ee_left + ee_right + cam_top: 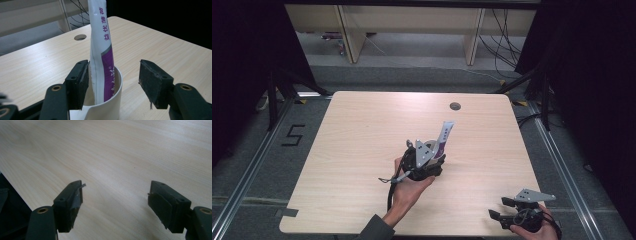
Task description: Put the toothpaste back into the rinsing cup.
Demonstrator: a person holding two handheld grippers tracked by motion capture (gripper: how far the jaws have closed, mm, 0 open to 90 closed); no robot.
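A white and purple tube [100,50] stands upright in a white cup [110,105] at the middle of the wooden table [357,150]. My left gripper [114,73] is open, its jaws standing on either side of the tube; the left pad is close beside it and the right pad is well apart. From the high view the tube [445,136] rises out of the cup [430,145] just beyond the left gripper [428,159]. My right gripper [501,209] is open near the table's front right corner, with bare wood between its jaws [116,192].
A round cable hole [455,106] sits near the table's far edge. Shelving and loose cables stand on the floor beyond the table. The table's front edge runs close under the right gripper.
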